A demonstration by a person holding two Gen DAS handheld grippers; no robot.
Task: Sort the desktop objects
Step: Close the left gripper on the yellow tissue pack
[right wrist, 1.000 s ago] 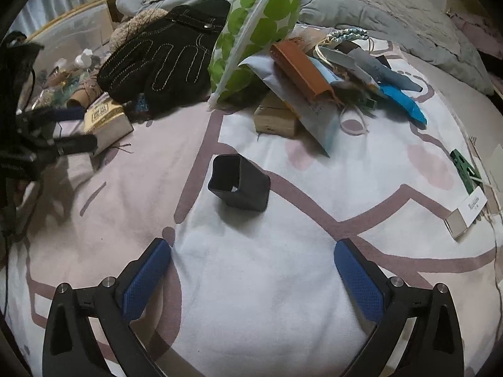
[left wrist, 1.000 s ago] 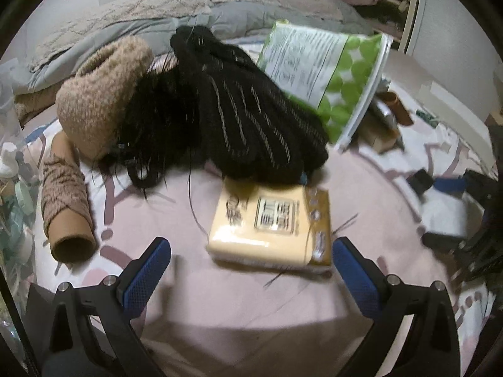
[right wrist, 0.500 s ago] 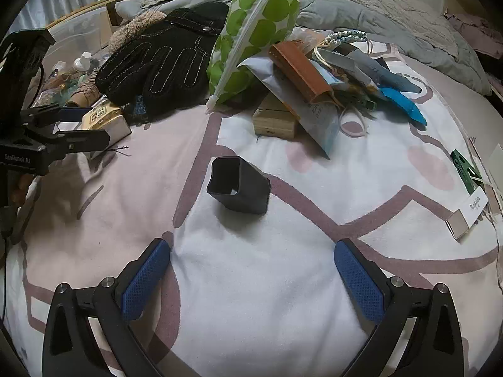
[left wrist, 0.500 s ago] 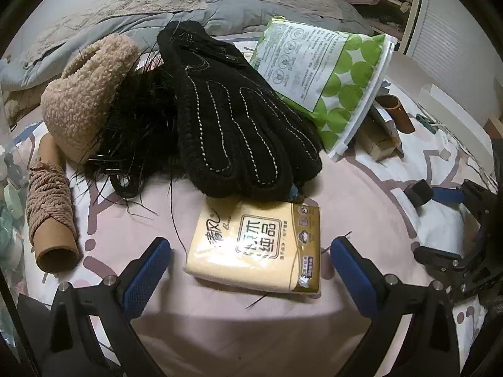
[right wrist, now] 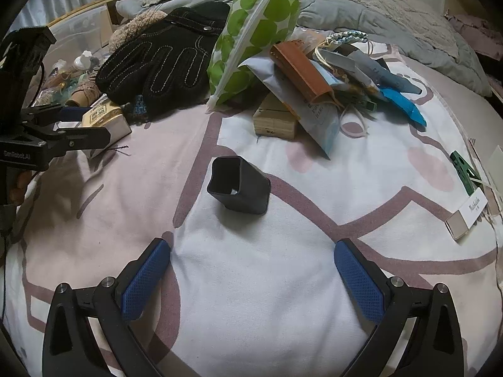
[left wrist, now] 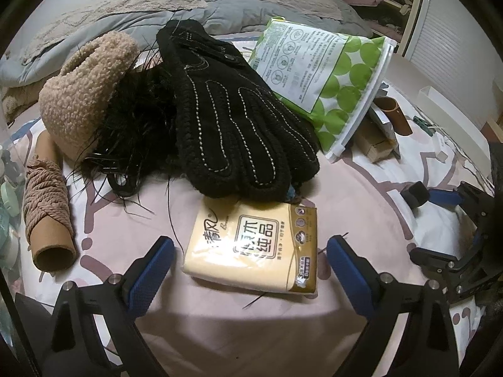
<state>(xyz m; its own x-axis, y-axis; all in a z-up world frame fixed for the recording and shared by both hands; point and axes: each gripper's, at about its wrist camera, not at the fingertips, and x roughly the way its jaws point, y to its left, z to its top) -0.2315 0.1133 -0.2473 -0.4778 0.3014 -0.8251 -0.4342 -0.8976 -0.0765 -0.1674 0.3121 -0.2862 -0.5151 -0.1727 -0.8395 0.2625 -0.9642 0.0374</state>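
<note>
Both grippers angled downward; left gripper jaws closing, straddling tissue pack.

I see a yellow tissue pack, a black glove with white stitching, a green-dotted white pouch, a beige fleece hat, and blue pads on my grippers. The sheet is white with mauve lines.

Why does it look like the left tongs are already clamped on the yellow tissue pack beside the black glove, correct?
Not clamped. In the left wrist view the left tongs stand open around the tissue pack, pads clear of it though they have just been closing. The pack does lie by the black glove.
</note>
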